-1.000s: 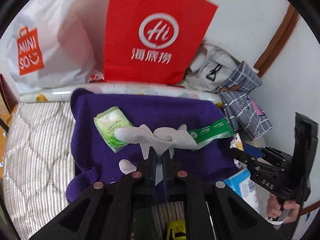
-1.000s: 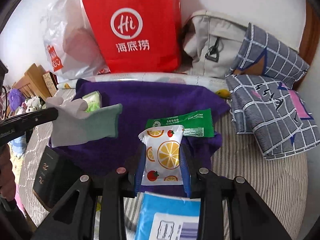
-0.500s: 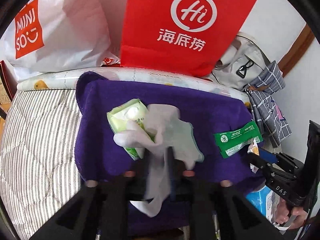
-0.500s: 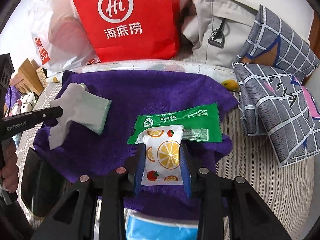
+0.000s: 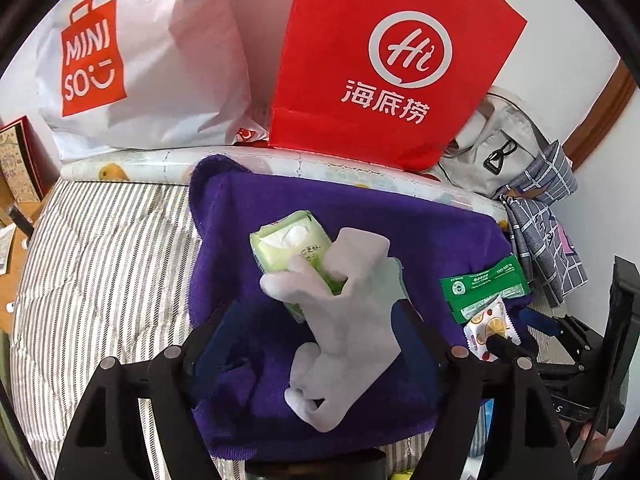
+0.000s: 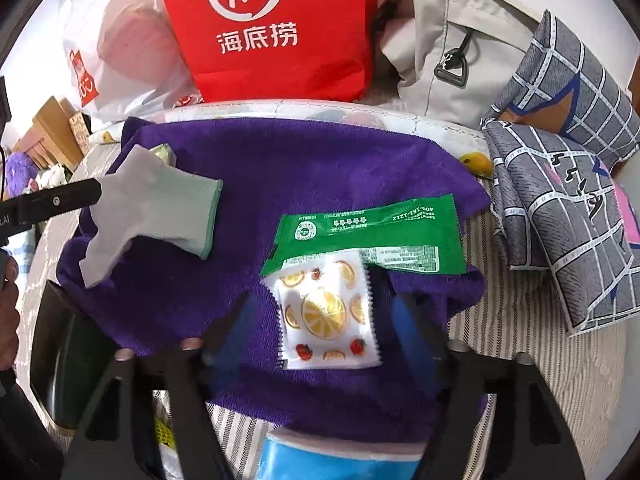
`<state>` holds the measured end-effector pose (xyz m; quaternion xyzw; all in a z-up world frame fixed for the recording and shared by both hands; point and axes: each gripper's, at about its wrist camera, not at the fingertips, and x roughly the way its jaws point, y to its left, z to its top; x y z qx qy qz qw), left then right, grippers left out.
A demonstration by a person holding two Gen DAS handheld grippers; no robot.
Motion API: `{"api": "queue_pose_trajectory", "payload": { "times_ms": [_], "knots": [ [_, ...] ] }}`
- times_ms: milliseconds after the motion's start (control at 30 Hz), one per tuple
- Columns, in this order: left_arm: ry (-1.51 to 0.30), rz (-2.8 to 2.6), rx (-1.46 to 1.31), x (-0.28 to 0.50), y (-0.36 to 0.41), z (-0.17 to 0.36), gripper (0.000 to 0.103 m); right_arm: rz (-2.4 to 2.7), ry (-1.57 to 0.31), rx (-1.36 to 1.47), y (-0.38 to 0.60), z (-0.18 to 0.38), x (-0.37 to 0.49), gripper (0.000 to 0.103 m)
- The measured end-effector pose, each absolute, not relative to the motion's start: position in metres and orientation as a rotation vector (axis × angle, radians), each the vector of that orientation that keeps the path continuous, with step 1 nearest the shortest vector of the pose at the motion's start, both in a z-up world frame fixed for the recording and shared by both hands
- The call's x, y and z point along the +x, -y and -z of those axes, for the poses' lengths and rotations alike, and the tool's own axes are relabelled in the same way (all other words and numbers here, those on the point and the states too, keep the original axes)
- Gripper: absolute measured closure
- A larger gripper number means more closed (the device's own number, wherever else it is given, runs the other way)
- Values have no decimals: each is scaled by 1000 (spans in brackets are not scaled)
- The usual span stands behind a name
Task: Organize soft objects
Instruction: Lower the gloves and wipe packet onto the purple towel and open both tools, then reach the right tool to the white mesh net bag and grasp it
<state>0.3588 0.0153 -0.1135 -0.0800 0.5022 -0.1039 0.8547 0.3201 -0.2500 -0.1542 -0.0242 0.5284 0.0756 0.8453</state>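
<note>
Both jaws are opening: the glove (image 5: 352,312) lies released inside the left gripper (image 5: 316,332), the sachet (image 6: 328,316) inside the right gripper (image 6: 324,320), near the towel's (image 6: 320,168) front edge.

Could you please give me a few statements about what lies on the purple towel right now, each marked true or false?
1. The grey glove lies partly over the light green tissue pack. True.
2. The orange-print sachet is clamped tight in the right tool. False: its jaws are opening, with the sachet lying free between them on the purple towel.
3. The sachet overlaps the lower edge of the green packet. True.
4. The red paper bag lies flat on the towel. False: it stands upright behind the towel.
5. The left tool is shut on the glove. False: its jaws are opening, with the glove lying loose between them.
</note>
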Motion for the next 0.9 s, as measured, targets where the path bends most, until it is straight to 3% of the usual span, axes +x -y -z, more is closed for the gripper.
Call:
{"api": "queue_pose_trajectory", "payload": {
  "times_ms": [400, 900],
  "knots": [
    [-1008, 211, -158, 323, -28, 89, 27, -207, -1043, 74, 248, 117, 259, 27],
    [-972, 164, -139, 253, -58, 70, 27, -419, -1072, 19, 185, 129, 151, 26]
  ]
}}
